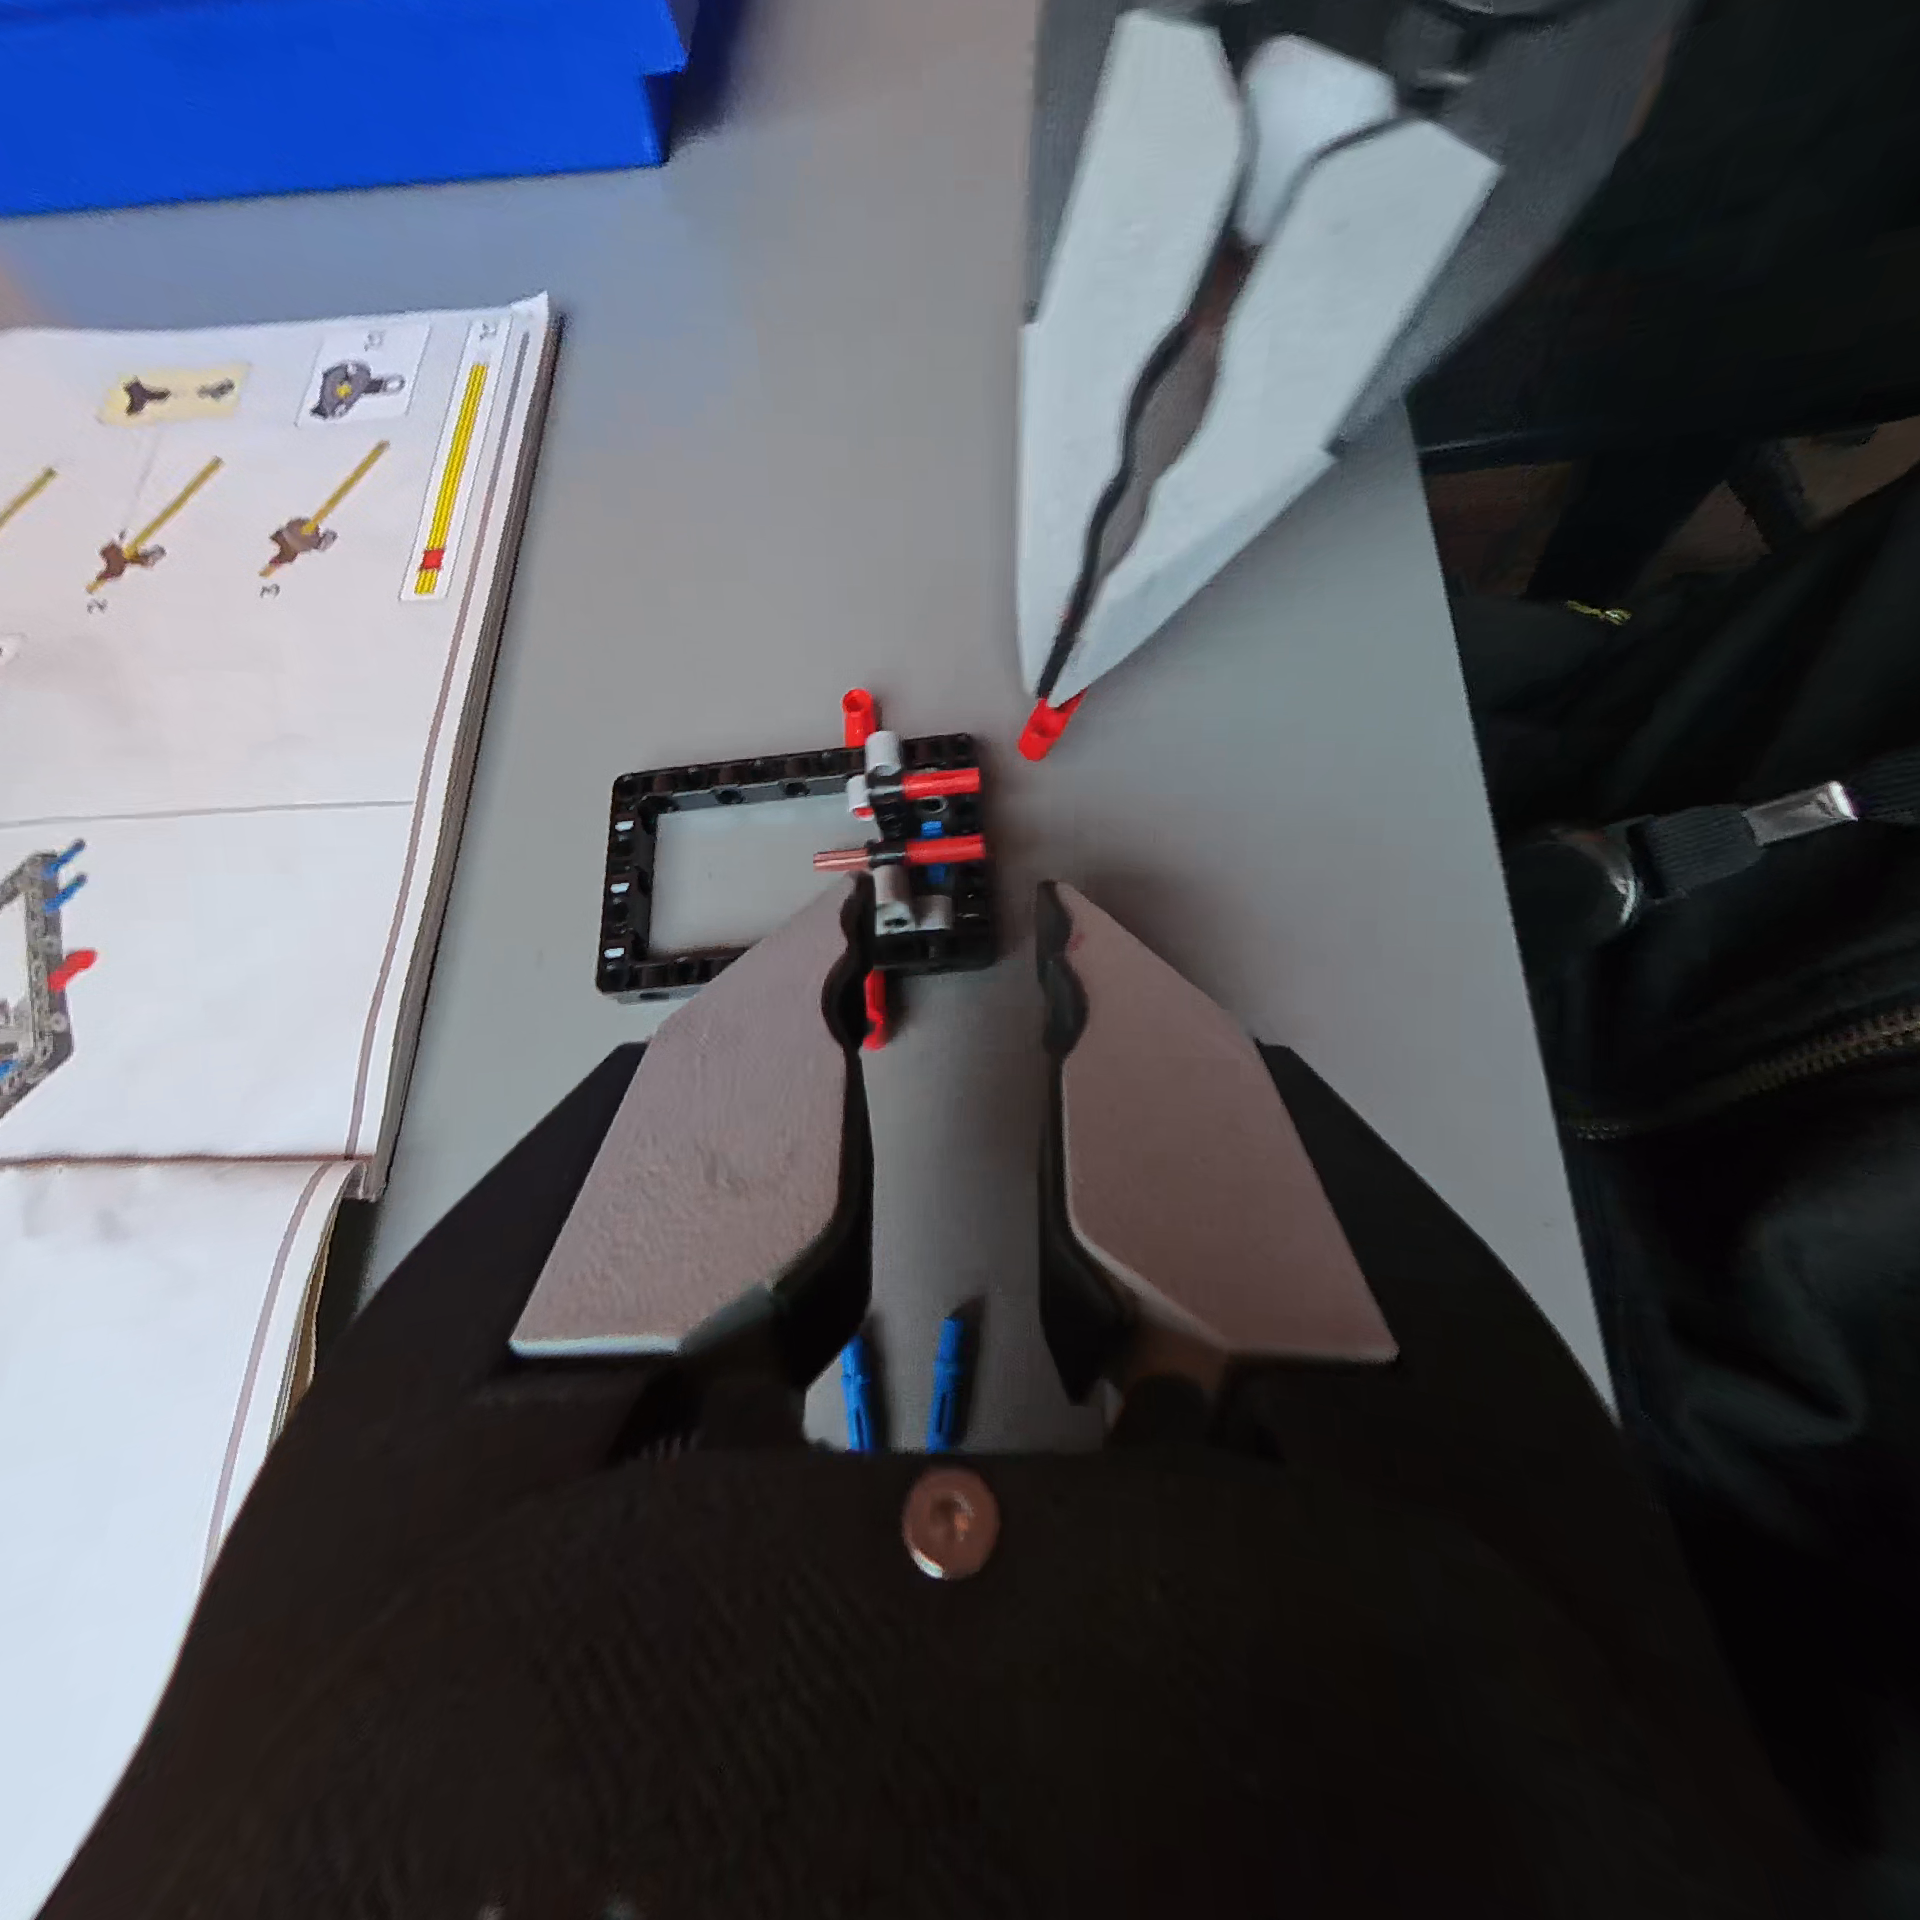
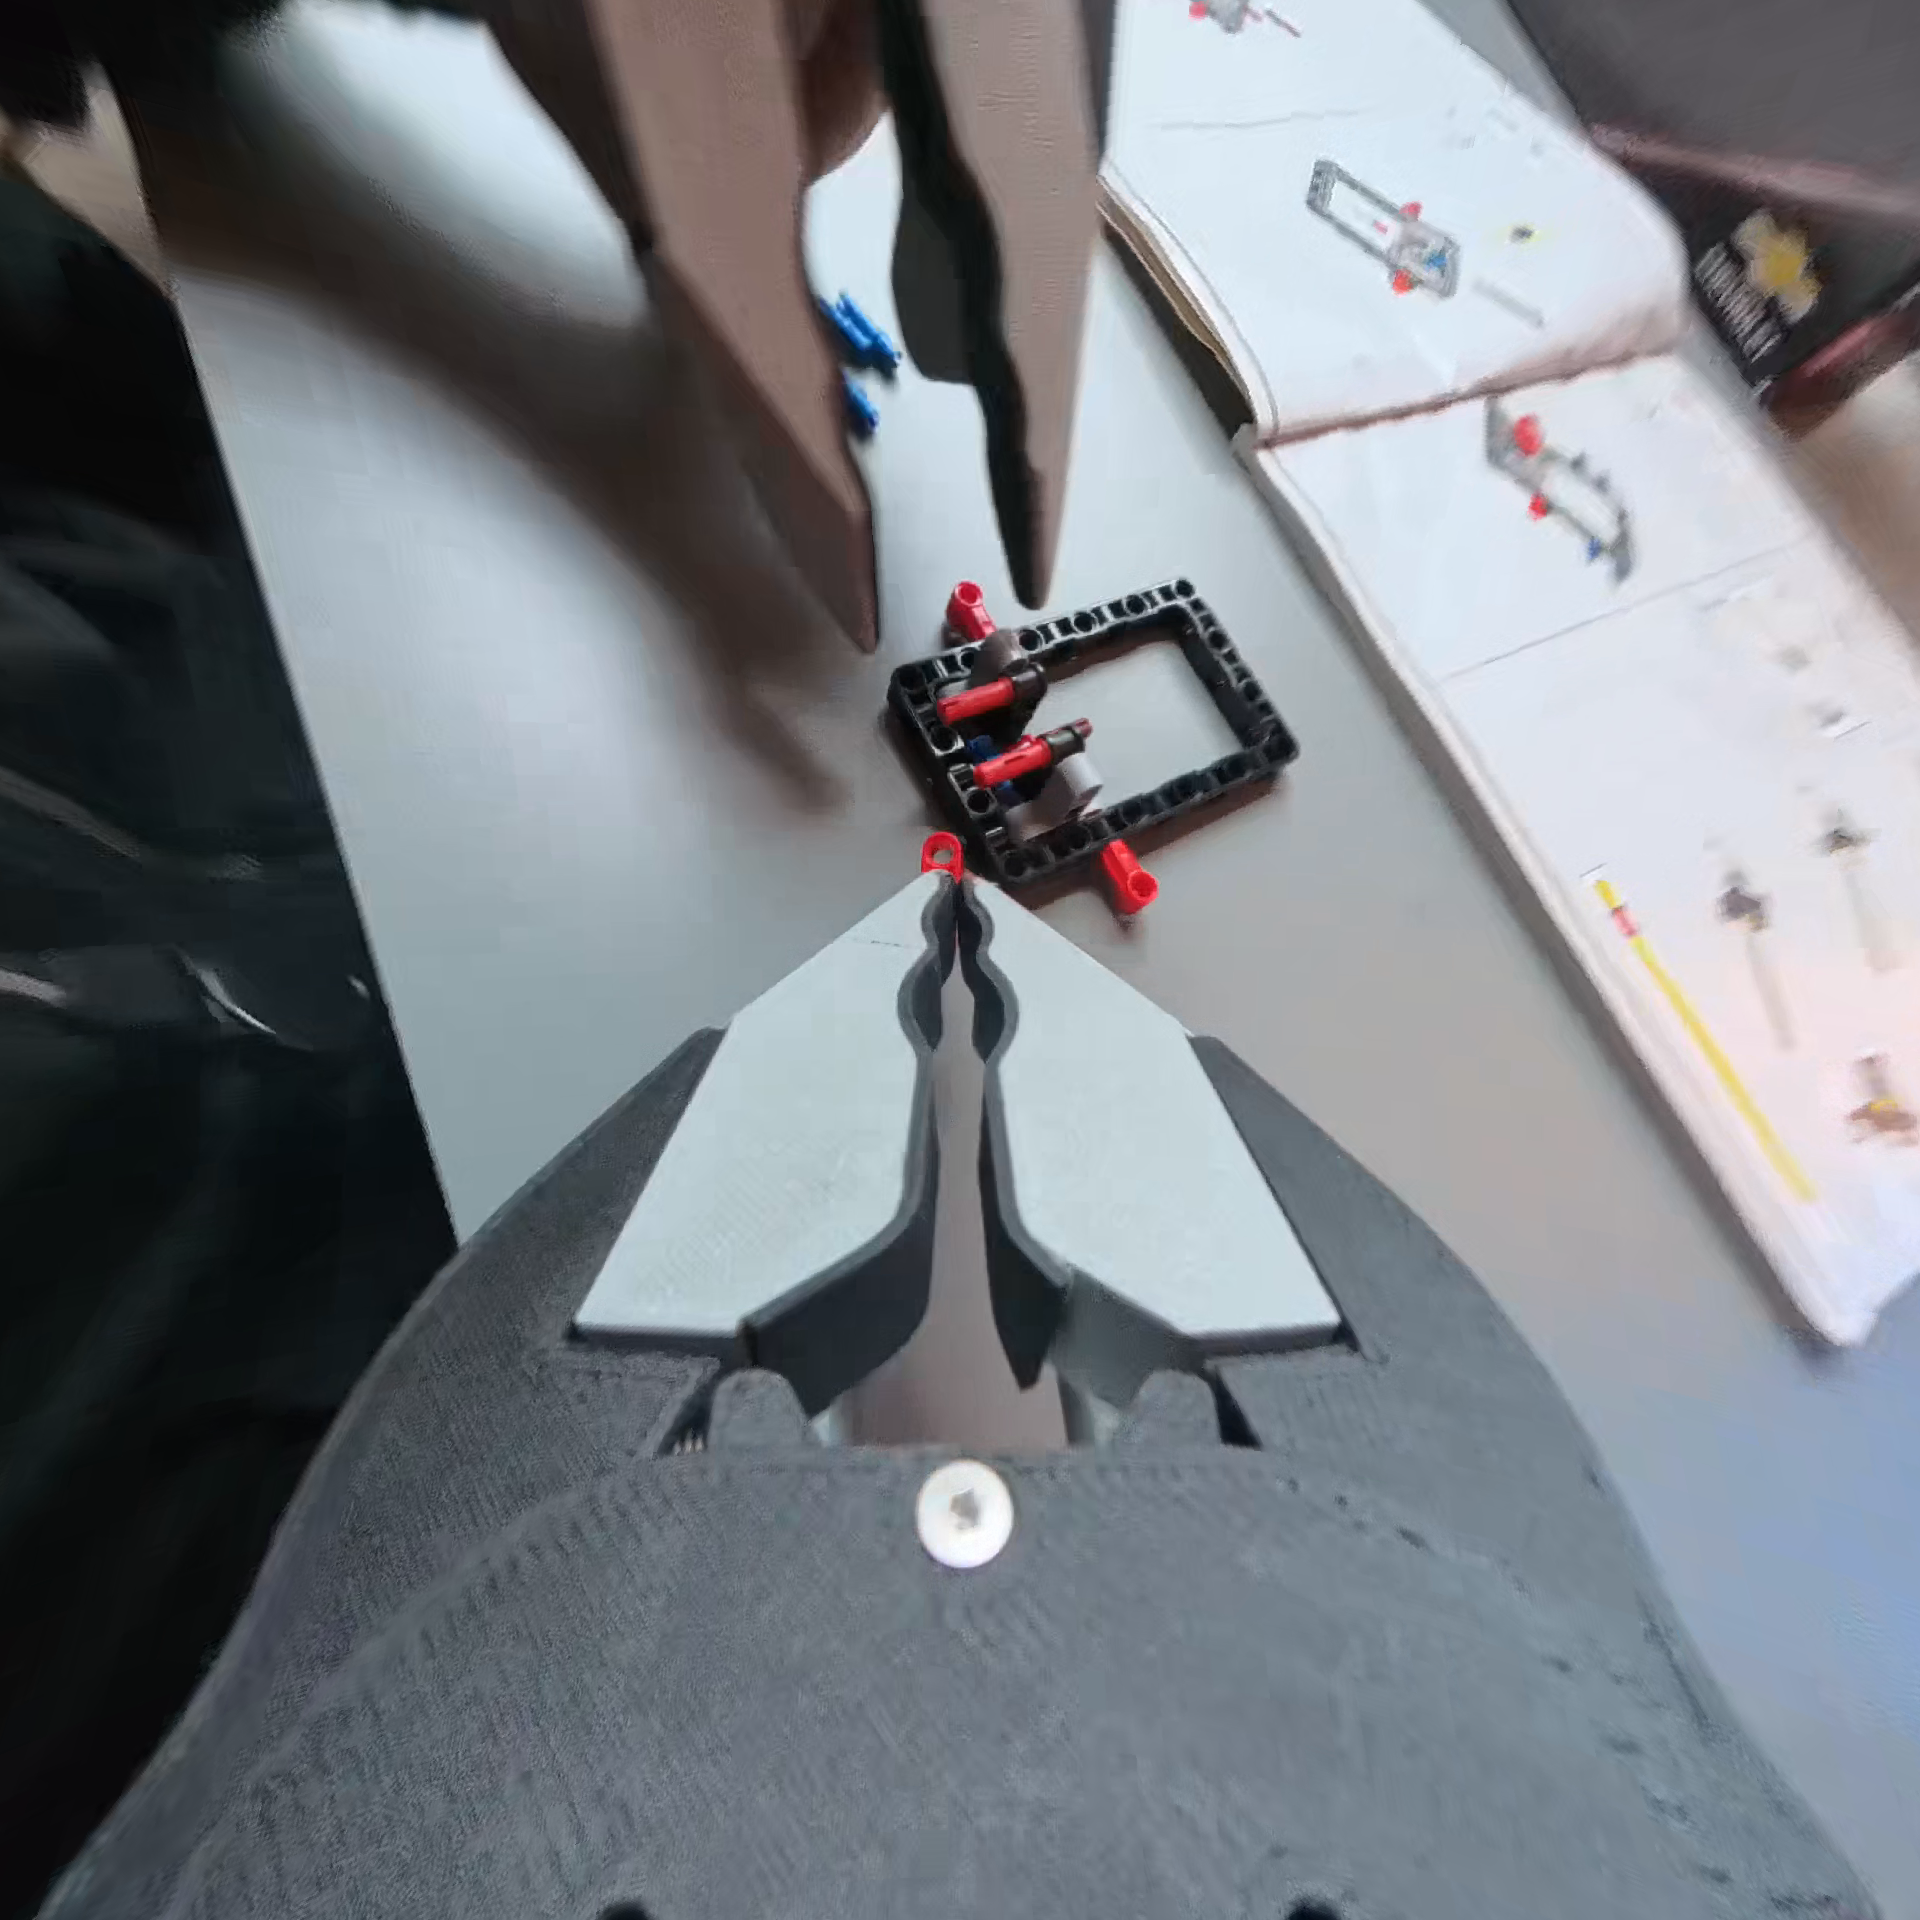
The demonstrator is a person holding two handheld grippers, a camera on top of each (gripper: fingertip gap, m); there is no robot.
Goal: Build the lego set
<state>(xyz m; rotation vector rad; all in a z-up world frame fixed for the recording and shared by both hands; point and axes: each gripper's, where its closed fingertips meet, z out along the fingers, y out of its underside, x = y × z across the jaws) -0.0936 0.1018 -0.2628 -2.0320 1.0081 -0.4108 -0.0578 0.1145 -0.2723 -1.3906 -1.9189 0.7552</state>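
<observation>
A black rectangular lego frame (image 1: 634, 862) lies flat on the grey table, with red pins, grey connectors and a blue piece at one end; it also shows in the right wrist view (image 2: 1236, 665). My left gripper (image 1: 945, 896) is open and empty, its tips just above the frame's built end; it also hangs over the frame in the right wrist view (image 2: 951, 618). My right gripper (image 2: 948, 881) is shut on a small red pin (image 2: 941, 854), held close beside the frame's corner. The right gripper (image 1: 1049, 691) and its red pin (image 1: 1044, 725) also show in the left wrist view.
An open instruction booklet (image 1: 239, 727) lies beside the frame, also in the right wrist view (image 2: 1558, 520). Loose blue pins (image 1: 951, 1382) lie on the table under my left gripper. A blue box (image 1: 332, 94) stands at the back. A black bag (image 1: 1714, 935) sits past the table edge. About 5 cm separates my left fingertips from my right.
</observation>
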